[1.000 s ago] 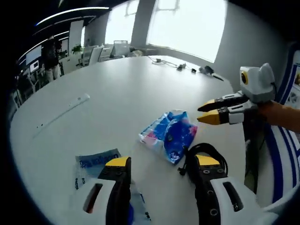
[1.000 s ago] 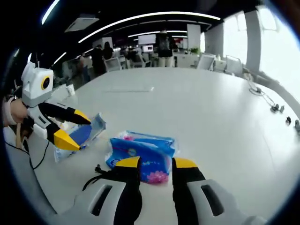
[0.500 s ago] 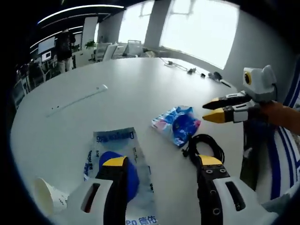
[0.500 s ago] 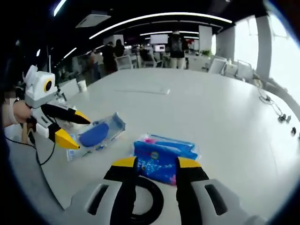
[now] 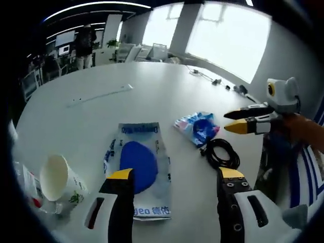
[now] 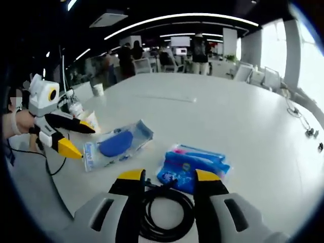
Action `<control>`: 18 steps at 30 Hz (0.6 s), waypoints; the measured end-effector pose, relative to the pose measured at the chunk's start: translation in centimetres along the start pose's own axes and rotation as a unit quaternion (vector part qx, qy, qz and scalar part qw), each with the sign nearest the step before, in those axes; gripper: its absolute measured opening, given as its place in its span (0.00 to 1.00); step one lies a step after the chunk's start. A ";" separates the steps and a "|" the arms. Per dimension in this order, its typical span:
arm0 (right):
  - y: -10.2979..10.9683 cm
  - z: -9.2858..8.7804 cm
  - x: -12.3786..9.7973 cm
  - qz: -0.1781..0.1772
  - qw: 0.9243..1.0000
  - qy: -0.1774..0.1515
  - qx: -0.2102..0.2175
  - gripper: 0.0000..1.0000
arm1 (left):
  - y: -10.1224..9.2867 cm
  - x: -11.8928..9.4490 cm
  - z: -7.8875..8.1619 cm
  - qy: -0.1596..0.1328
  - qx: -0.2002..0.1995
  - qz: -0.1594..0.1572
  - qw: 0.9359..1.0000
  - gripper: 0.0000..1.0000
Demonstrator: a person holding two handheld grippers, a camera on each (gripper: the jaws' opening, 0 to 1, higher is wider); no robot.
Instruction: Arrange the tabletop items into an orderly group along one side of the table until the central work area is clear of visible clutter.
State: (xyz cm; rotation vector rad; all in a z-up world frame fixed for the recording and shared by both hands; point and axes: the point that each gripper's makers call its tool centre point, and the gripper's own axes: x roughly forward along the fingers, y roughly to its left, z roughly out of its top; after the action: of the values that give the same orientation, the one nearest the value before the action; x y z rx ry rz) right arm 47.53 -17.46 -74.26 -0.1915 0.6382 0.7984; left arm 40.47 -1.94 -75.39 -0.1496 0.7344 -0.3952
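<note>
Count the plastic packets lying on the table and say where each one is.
2. A clear packet with a blue item inside lies ahead of the left gripper. A blue printed packet lies beyond the black cable coil. More may sit outside these views.

two pouches [image 5: 139, 174] [image 5: 197, 127], one cable [image 5: 221, 153], one cup [image 5: 58, 178]

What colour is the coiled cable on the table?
Black. The coiled cable shows best in the left gripper view.

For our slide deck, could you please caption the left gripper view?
Open left gripper over a clear packet, beside a paper cup, coiled black cable and blue pack.
</note>
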 end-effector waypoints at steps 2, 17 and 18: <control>0.6 0.1 0.1 0.008 1.000 0.000 -0.004 0.36 | 0.4 -0.6 -0.4 -0.002 -0.007 0.005 1.000 0.62; 3.2 0.8 1.0 0.045 0.999 0.006 -0.027 0.40 | 1.7 -2.7 -2.4 -0.006 -0.047 0.025 0.999 0.63; 3.4 0.9 1.0 0.047 0.998 0.005 -0.028 0.40 | 1.8 -2.8 -2.5 -0.007 -0.051 0.027 0.998 0.63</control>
State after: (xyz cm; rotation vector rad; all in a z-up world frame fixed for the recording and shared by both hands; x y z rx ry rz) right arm 46.05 -14.10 -73.90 -0.2174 0.6391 0.9071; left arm 37.42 0.87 -75.99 -0.2274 0.7443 -0.3061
